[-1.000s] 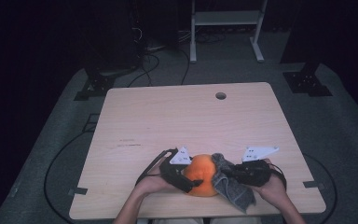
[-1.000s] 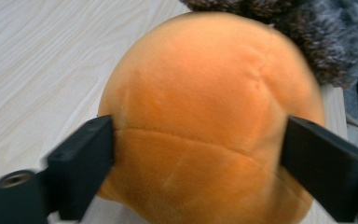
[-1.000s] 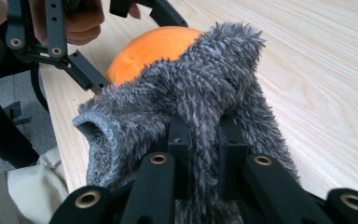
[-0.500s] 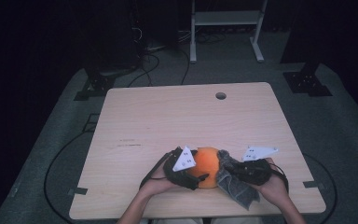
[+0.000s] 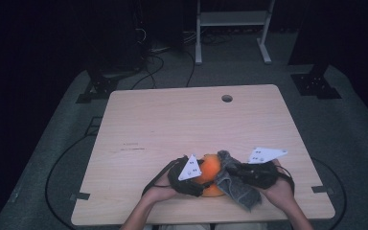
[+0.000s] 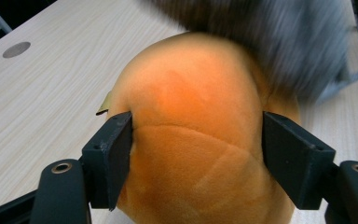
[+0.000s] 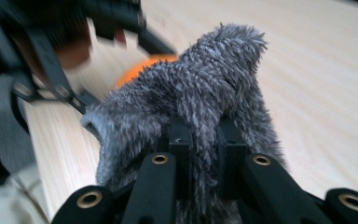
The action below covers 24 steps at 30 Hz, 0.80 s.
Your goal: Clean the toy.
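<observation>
An orange plush ball (image 5: 210,168) sits near the table's front edge, and my left gripper (image 5: 199,179) is shut on it. In the left gripper view both black jaws press into the sides of the orange plush ball (image 6: 200,140), with my left gripper (image 6: 198,154) around its lower half. A fuzzy grey cloth (image 5: 235,184) lies against the ball's right side and partly over it. My right gripper (image 5: 237,173) is shut on a fold of this grey cloth (image 7: 200,93); its jaws pinch the fabric at my right gripper (image 7: 204,140). A little orange (image 7: 144,63) shows behind the cloth.
The light wooden table (image 5: 182,124) has a round cable hole (image 5: 227,98) near its far edge. Cables trail from both grippers over the front edge. A white frame (image 5: 232,28) and dark stands are on the floor beyond the table.
My left gripper has shifted right along the ball and turned, its grey plate now standing upright. The grey cloth has come further over the ball's right side.
</observation>
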{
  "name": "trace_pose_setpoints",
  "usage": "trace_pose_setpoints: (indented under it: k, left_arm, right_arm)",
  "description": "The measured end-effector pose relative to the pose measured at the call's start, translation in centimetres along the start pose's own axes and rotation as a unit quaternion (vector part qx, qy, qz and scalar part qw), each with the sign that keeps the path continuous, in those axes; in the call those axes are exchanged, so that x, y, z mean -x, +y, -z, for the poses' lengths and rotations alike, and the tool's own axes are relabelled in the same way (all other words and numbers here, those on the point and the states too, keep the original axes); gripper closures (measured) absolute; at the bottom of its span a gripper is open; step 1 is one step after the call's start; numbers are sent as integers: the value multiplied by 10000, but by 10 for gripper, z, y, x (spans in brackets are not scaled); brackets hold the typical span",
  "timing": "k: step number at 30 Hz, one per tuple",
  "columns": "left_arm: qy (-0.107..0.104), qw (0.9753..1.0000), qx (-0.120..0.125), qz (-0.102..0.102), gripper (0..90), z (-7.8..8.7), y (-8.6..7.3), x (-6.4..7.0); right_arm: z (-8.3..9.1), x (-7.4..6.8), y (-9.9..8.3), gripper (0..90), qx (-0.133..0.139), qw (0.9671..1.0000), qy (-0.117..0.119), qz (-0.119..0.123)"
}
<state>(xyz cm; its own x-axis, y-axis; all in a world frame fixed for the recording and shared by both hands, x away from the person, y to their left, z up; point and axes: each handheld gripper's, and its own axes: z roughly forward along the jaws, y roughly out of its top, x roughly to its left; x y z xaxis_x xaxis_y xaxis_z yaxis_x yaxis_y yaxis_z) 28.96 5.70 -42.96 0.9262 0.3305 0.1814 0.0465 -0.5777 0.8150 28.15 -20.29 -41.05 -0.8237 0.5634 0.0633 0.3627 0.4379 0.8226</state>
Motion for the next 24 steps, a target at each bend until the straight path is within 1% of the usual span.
trace_pose_setpoints:
  k: [1, 2, 3, 4, 5, 6, 7, 8, 9, 11, 12, 13, 14, 16, 18, 20, 22, 24]
  left_arm:
    - [-53, 10000, 1, 7, 217, 3, 2, -1]
    - [-75, 9999, 54, 67, 179, 5, 4, -3]
    - [-45, 9998, 155, 154, 154, 7, 7, -5]
    - [59, 9995, 225, 226, 121, 9, 9, -7]
    - [152, 9993, 218, 249, 108, 8, 10, -8]
    - [152, 9994, 144, 265, 99, 6, 10, -8]
    - [96, 9995, 44, 288, 96, 3, 7, -7]
    - [68, 9995, 27, 301, 112, 1, 6, -7]
    - [18, 9996, 37, 293, 150, 0, 3, -6]
    - [-2, 9994, 10, 355, 185, 1, 1, -7]
    - [8, 9993, -16, 376, 188, 2, 0, -8]
    - [0, 9992, 11, 401, 193, 3, -1, -8]
    - [-10, 9992, 23, 399, 192, 3, -2, -8]
    - [-24, 9992, 39, 408, 193, 2, -2, -8]
    - [-12, 9992, 48, 394, 192, 1, -3, -7]
    - [0, 9993, 49, 369, 193, 1, -4, -7]
    - [17, 9993, 58, 365, 193, 2, -4, -6]
    - [16, 9995, 69, 318, 193, 1, -4, -5]
  right_arm:
    - [-5, 0, -3, 791, -21, 10000, 72, -39]
    - [-6, 0, -6, 792, 2, 9999, 126, -92]
    - [-5, 0, -7, 792, 22, 9998, 126, -124]
    - [-3, -1, -8, 792, 4, 9999, 109, -107]
    - [-1, -3, -9, 792, -3, 9999, 115, -86]
    - [0, -5, -10, 792, -5, 9999, 128, -45]
    - [0, -7, -11, 792, -12, 9999, 122, -2]
    - [1, -8, -11, 792, -31, 9999, 106, 46]
    - [1, -7, -11, 791, -34, 9999, 102, 62]
    - [3, -3, -12, 791, -18, 9999, 101, 24]
    - [5, 1, -14, 790, -30, 9999, 88, -39]
    - [6, 5, -16, 790, -65, 9999, 22, -91]
    - [7, 11, -21, 791, -105, 9997, -8, -215]
    - [7, 16, -27, 790, -140, 9993, -6, -355]
    - [8, 16, -28, 791, -154, 9992, -37, -361]
    - [7, 14, -26, 790, -176, 9994, -75, -301]
    - [6, 14, -26, 790, -165, 9994, -60, -305]
    - [6, 14, -26, 790, -152, 9993, -40, -339]
